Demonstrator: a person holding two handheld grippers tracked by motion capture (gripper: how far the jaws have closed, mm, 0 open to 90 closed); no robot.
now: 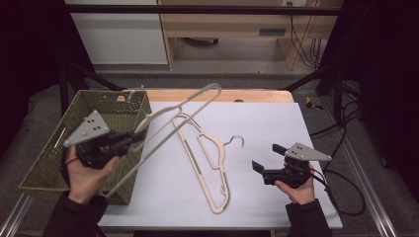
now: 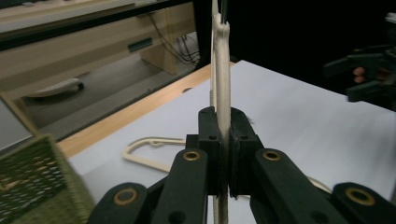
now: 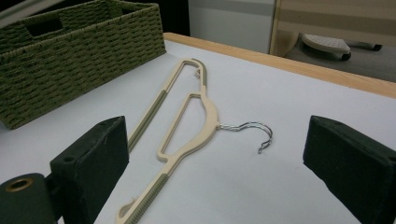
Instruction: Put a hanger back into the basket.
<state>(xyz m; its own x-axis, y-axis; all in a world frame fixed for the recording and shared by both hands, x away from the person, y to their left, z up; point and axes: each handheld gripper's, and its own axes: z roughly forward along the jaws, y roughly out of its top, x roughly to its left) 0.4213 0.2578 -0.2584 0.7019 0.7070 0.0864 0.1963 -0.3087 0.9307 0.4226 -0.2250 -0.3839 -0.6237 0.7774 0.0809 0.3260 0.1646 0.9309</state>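
The left tool [image 1: 132,138] pinched a beige hanger [image 1: 168,133], its jaws pressed together on the flat bar. In the left gripper view the bar [image 2: 222,70] ran edge-on between the pads, and its upper end was cut off by the frame's top edge. In the high view this hanger rose slantwise away from the left tool, clear of the worktop [image 1: 276,128]; its lower end passed in front of the woven basket [image 1: 54,148], and its hook was hard to make out against the basket rim.

The right tool [image 1: 262,158] stood spread, with nothing between its jaws. No earlier frame accompanied this state. A second hanger [image 3: 187,121] lay flat on the worktop ahead of the right tool, its metal hook [image 3: 252,133] pointing toward the right-hand jaw. The near end of that hanger was partly hidden behind the left-hand jaw in the right gripper view. The basket [image 3: 70,56] was cut off at that view's left edge.
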